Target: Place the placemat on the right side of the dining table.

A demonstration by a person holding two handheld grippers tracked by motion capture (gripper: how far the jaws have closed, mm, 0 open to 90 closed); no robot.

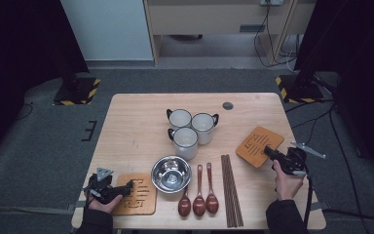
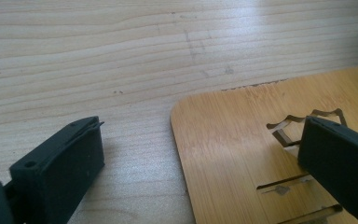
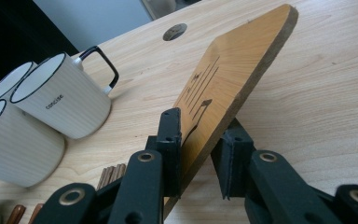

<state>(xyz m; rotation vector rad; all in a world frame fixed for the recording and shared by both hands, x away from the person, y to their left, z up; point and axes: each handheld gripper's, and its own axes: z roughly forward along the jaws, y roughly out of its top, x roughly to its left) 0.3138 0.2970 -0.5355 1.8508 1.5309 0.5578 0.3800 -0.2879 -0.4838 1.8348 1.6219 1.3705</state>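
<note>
Item: right wooden trivet (image 3: 233,70), edge between my right gripper (image 3: 200,154) jaws, now slack. Left gripper (image 2: 200,154) wide open, empty. Handling: part further, withdraw straight.

Your table (image 1: 136,126): pale wood, visible grain, matt, few small scuffs. Your two trivets, right one (image 3: 228,79) and left one (image 2: 233,154): bamboo-like wood, smooth satin face, cut slots; right one's edge rough, darker. Your gripper jaws: matt black plastic, brass-coloured rivets in right gripper view. Mugs (image 1: 187,129): white, fine ribbed surface, black rims and handles, slight sheen. Bowl (image 1: 171,174): shiny metal, mirror-like. Spoons (image 1: 198,195): glossy reddish-brown. Chopsticks (image 1: 231,190): dark brown wood, matt. Floor: grey, dull.
</note>
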